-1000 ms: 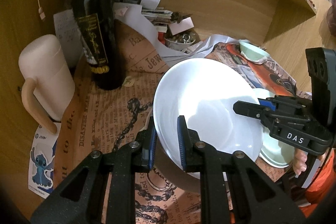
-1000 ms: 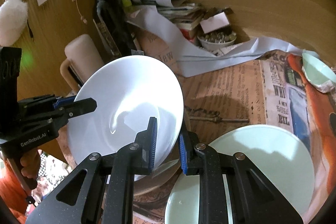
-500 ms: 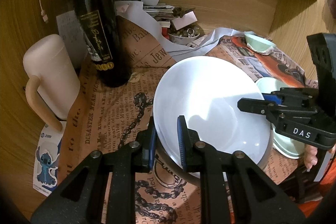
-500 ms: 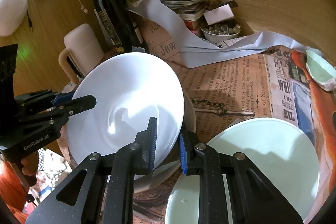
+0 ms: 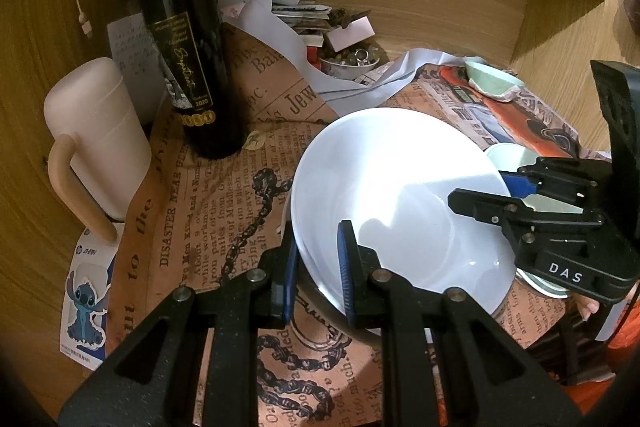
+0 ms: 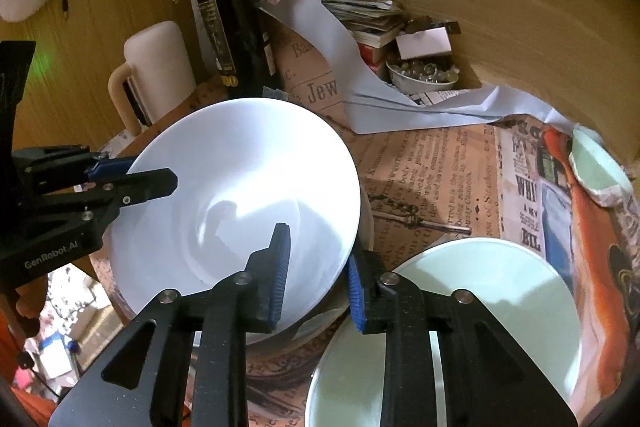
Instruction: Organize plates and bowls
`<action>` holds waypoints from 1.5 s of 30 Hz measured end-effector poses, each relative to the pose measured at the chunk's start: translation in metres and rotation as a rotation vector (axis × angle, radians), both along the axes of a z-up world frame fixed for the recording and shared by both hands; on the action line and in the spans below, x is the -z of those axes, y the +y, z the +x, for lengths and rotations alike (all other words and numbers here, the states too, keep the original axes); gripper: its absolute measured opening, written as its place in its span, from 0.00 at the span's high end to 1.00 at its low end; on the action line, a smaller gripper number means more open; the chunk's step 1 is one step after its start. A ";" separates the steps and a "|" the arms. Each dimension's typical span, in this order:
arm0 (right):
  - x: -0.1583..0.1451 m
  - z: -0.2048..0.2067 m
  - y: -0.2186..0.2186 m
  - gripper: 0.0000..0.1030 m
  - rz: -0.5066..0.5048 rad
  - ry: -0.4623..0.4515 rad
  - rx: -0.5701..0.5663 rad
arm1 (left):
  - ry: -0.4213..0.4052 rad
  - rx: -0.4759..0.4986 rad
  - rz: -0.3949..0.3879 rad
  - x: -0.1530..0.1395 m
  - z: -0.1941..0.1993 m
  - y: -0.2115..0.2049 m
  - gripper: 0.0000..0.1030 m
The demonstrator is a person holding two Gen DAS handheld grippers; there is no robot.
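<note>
Here, the left gripper (image 5: pixel 316 267) is pinching the white bowl (image 5: pixel 392 199) rim; the right gripper (image 6: pixel 316 271), jaws just opening, is straddling its opposite rim, pads apart.

A plain white bowl (image 5: pixel 396 195) sits on a tan newspaper-print cloth (image 5: pixel 224 195) with black lettering and chain drawings. Behind the bowl stands a near-black wine bottle (image 5: pixel 188 39) with a gold-lettered label; left of the bowl, a pale pink mug (image 5: pixel 96 135). Right of the bowl lies a pale mint-green plate (image 6: pixel 480 307).
</note>
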State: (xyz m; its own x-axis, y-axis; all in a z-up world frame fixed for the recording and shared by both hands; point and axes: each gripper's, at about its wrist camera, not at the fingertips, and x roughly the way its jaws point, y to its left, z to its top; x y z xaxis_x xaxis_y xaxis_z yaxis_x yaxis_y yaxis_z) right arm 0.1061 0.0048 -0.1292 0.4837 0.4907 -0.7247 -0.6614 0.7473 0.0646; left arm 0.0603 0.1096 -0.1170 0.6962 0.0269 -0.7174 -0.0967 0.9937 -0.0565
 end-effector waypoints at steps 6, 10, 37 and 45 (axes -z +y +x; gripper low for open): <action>-0.002 -0.001 0.000 0.76 0.002 -0.006 0.010 | 0.005 -0.012 -0.012 0.000 0.001 0.001 0.82; -0.007 -0.002 0.000 0.66 -0.008 -0.050 0.016 | -0.024 -0.033 0.025 -0.003 -0.001 0.001 0.82; -0.045 0.063 -0.125 0.49 0.137 -0.100 0.308 | -0.209 0.026 0.100 -0.059 0.045 -0.049 0.15; -0.041 0.106 -0.189 0.49 0.117 -0.094 0.452 | -0.141 0.112 0.062 -0.067 0.112 -0.079 0.15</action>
State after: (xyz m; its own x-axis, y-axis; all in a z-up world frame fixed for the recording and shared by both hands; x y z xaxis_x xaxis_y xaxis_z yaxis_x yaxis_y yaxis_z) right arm 0.2121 -0.1847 -0.0883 0.7284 0.2914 -0.6200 -0.2787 0.9528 0.1205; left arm 0.1719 0.0303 -0.0496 0.7909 -0.0155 -0.6118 0.0196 0.9998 0.0000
